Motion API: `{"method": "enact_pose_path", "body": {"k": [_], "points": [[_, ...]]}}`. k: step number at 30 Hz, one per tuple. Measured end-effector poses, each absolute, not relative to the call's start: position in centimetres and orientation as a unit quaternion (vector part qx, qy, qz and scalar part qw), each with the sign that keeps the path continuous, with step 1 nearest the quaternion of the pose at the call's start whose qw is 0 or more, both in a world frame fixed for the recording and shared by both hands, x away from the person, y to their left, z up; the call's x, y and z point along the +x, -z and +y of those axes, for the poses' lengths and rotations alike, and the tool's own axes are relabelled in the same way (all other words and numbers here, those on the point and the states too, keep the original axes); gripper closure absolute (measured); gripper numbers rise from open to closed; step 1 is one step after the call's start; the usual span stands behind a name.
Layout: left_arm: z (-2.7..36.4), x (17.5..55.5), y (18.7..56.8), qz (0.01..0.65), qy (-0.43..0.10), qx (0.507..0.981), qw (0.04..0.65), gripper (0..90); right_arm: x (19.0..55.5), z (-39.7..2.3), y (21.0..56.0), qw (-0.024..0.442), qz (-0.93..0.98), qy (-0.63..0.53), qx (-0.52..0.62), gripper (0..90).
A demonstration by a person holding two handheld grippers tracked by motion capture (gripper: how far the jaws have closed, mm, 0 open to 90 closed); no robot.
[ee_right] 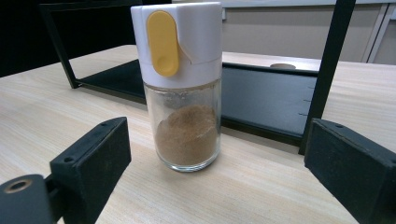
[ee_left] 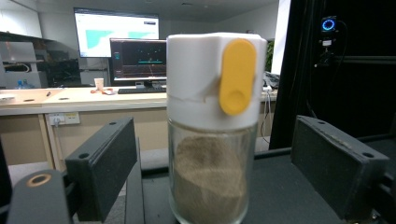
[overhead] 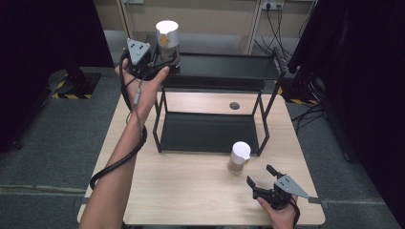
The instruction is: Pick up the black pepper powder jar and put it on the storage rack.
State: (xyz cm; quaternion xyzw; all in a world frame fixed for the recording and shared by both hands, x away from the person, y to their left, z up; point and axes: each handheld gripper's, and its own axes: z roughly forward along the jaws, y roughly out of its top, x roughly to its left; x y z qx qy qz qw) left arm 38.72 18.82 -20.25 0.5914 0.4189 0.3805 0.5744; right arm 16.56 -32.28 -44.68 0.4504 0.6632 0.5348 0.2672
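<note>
At the far left of the high view, the left gripper (overhead: 162, 59) is held over the left end of the upper tier of a black two-tier rack (overhead: 224, 71), with the person's left hand (overhead: 141, 83) wrapped around its body. A glass spice jar (overhead: 167, 38) with a white cap is seen standing on that upper tier, at its left end. In the left gripper view, this jar (ee_left: 212, 126) stands upright between the two black jaws, brown powder filling its lower part and a yellow tab set on the cap; the jaws are spread, with a gap visible on each side of the glass, so nothing is pinched.

Further right, a second spice jar (overhead: 239, 157) of the same kind is seen upright on the wooden desk (overhead: 191, 191), just in front of the rack's lower tier. The right gripper (overhead: 260, 179) is held near the desk's front right corner, pointed at that jar and a little apart from it. In the right gripper view, its jaws are spread wide and the jar (ee_right: 182, 88) stands beyond them, untouched.
</note>
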Motion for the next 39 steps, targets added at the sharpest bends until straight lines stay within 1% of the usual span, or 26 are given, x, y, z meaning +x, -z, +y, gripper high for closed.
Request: {"method": "enact_pose_path", "body": {"k": [8, 16, 19, 39], "points": [[18.8, 37.9, 21.0, 0.409, -0.385, 0.6, 0.57, 13.6, 16.6, -32.3, 44.7, 0.267, 0.663, -0.535, 0.451, 7.4], [18.8, 36.9, 22.1, 0.398, -0.383, 0.598, 0.581, 13.7, 16.6, -32.3, 44.7, 0.266, 0.663, -0.535, 0.451, 7.4], [18.9, 36.6, 22.4, 0.403, -0.376, 0.596, 0.584, 13.8, 16.6, -32.2, 44.6, 0.266, 0.664, -0.534, 0.451, 7.4], [19.7, 34.7, 25.3, 0.395, -0.373, 0.603, 0.584, 13.7, 16.5, -32.2, 44.7, 0.268, 0.664, -0.534, 0.45, 7.4]]}}
